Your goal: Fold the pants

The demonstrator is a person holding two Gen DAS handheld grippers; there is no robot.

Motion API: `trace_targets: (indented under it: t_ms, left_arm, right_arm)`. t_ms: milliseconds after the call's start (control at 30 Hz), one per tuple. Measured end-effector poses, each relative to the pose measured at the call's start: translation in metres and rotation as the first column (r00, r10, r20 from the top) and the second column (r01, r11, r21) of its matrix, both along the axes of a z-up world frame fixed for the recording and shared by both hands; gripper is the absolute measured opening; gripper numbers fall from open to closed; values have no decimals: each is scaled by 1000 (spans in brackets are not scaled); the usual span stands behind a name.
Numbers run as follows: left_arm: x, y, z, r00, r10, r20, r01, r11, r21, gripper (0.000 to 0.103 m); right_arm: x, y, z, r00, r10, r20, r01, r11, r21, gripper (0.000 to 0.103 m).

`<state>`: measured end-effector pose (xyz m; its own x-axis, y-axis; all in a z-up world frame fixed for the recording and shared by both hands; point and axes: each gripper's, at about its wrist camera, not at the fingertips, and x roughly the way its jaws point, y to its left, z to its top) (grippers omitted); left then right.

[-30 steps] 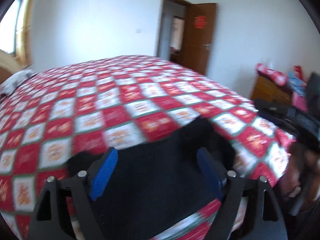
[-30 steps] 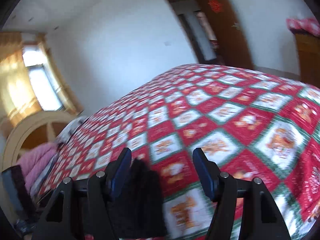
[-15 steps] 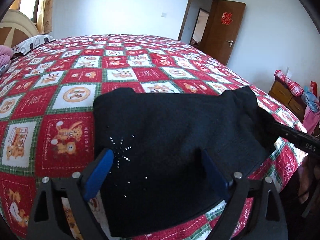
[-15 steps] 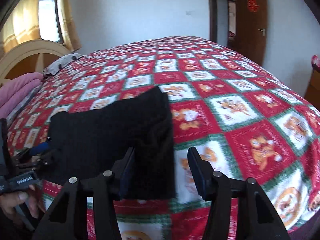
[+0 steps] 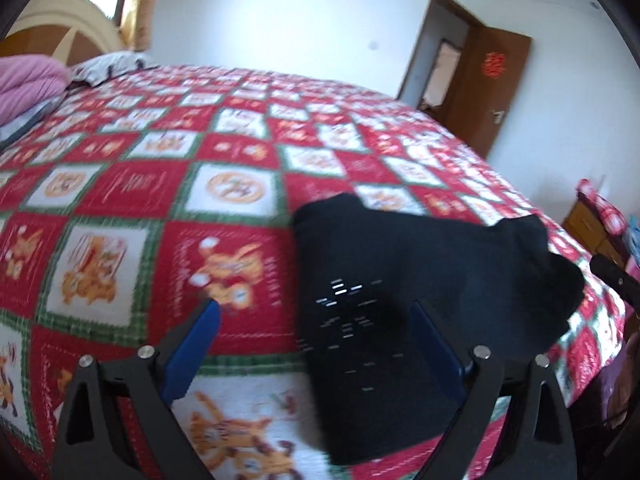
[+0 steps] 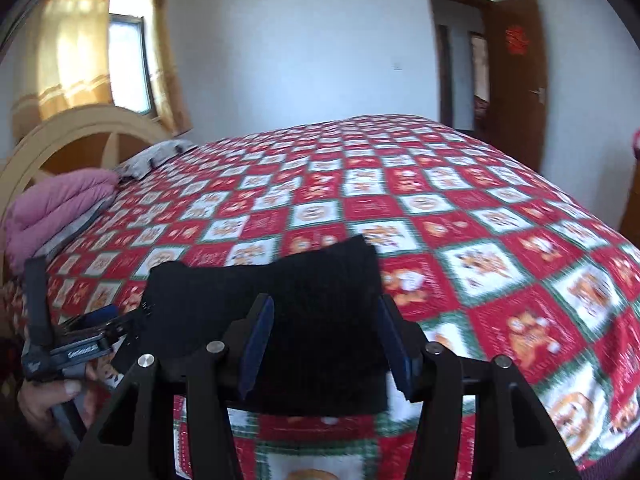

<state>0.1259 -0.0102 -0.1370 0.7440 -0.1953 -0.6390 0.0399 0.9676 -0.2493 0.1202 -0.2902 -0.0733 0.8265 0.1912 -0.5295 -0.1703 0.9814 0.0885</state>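
Black pants [image 5: 420,280] lie folded into a compact stack near the front edge of the bed; they also show in the right wrist view [image 6: 304,300]. A small sparkly pattern shows on the top layer. My left gripper [image 5: 316,340] is open and empty, just above the pants' left edge. My right gripper [image 6: 324,340] is open and empty, hovering over the right half of the pants. The left gripper's tool shows at the far left of the right wrist view [image 6: 68,348], held by a hand.
The bed carries a red, white and green checked quilt [image 6: 460,216]. Pink folded bedding [image 6: 52,212] and a wooden headboard [image 6: 76,136] are at the left. A brown door [image 6: 516,76] stands open at the back. A wooden dresser [image 5: 596,228] is at the right.
The left view has swung left, so the pants now sit to its right. The right gripper has drawn back and centred over the pants. Both grippers stay open.
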Motion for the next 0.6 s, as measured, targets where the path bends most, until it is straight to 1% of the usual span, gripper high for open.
trace_targets:
  t_ms: [67, 100, 167, 267, 333, 367, 400, 433, 500, 567, 600]
  left_arm:
    - [2, 4, -7, 1000, 14, -23, -14, 1000, 19, 97]
    - [2, 4, -7, 1000, 8, -14, -8, 1000, 22, 97]
    - [1, 3, -6, 1000, 6, -6, -6, 999, 45, 97]
    - [3, 5, -8, 1000, 7, -5, -6, 998, 59, 98]
    - [3, 8, -6, 1000, 12, -5, -12, 999, 49, 98]
    - [3, 10, -4, 1000, 19, -5, -19, 999, 38, 98]
    - [3, 12, -2, 1000, 24, -2, -24, 999, 28, 98]
    - [4, 14, 0, 1000, 28, 5, -28, 999, 18, 98]
    - [11, 15, 3, 999, 34, 5, -34, 999, 18, 98]
    - [17, 14, 6, 999, 37, 9, -37, 998, 43, 98]
    - [21, 12, 7, 999, 39, 10, -39, 997, 59, 98]
  right_arm:
    - [12, 5, -12, 999, 37, -39, -36, 999, 34, 55]
    - [23, 3, -25, 994, 30, -109, -24, 998, 51, 55]
    - [33, -5, -44, 984, 3, -176, 6, 999, 49, 55]
    - [36, -10, -53, 982, -29, -185, 29, 1000, -6, 54]
    - [34, -10, -49, 982, -69, -178, 64, 997, -32, 54]
    - [31, -9, -45, 982, -97, -162, 90, 995, -54, 55]
    - [26, -5, -39, 985, -114, -126, 105, 991, -77, 55]
    - [20, 4, -32, 992, -89, -86, 81, 993, -84, 55]
    - [12, 25, -26, 998, 1, -57, -6, 996, -87, 55]
    - [7, 55, -30, 991, 122, -55, -127, 987, -95, 55]
    - [7, 65, -33, 987, 148, -62, -154, 982, -110, 55]
